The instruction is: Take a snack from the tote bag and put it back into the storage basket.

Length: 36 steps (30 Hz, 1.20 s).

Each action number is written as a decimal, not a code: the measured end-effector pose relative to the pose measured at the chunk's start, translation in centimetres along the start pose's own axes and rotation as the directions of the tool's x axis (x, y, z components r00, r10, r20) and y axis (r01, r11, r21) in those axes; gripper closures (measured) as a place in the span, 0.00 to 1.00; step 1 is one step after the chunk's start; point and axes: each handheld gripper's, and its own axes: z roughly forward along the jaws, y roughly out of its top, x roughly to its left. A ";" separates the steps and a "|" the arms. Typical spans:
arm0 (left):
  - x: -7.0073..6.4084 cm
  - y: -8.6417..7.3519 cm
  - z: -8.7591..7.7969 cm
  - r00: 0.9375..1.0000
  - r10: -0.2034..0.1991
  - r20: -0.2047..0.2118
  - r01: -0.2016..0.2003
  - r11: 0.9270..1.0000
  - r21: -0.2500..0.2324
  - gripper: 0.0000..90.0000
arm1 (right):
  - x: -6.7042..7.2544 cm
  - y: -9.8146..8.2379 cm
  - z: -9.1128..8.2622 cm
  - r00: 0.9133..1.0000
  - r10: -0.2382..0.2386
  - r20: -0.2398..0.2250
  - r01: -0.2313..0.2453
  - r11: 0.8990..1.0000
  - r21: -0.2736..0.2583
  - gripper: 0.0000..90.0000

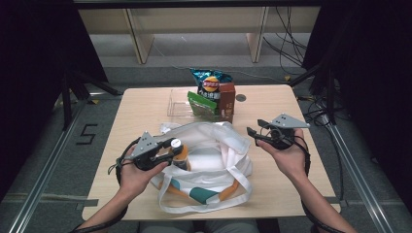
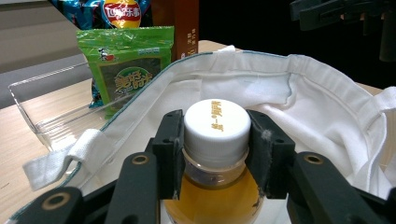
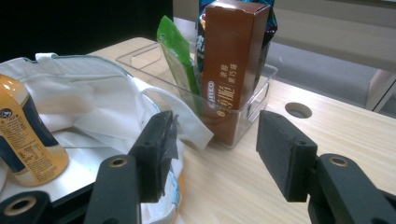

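Observation:
A bottle of amber drink (image 1: 180, 158) with a white cap (image 2: 215, 128) stands upright in the mouth of a white tote bag (image 1: 218, 155) at the table's front middle. My left gripper (image 1: 174, 145) comes in from the left and is shut on the cap. In the left gripper view both pads (image 2: 170, 149) press the cap's sides. My right gripper (image 1: 255, 127) hovers at the bag's right rim, open with nothing between its jaws. In the right gripper view the bottle (image 3: 25, 135) shows at the left, inside the bag (image 3: 93, 102).
Behind the bag a clear plastic tray (image 1: 177, 104) holds a green snack packet (image 1: 201, 102), a blue chips bag (image 1: 211, 82) and a brown carton (image 1: 227, 99). A round hole (image 1: 241, 97) is in the tabletop right of the tray. Bare wood lies on both sides.

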 end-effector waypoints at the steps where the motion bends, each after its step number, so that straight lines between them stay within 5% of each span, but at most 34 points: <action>1: 0.0 0.0 0.0 1.000 0.000 -0.001 0.000 1.000 0.000 0.65 | 0.0 0.0 0.0 1.000 0.005 -0.008 -0.005 1.000 0.000 0.52; 36: 0.8 3.4 -1.0 1.000 -0.021 0.020 0.023 0.997 -0.080 0.65 | -0.2 0.1 -0.1 1.000 -0.003 0.002 0.003 1.000 -0.013 0.52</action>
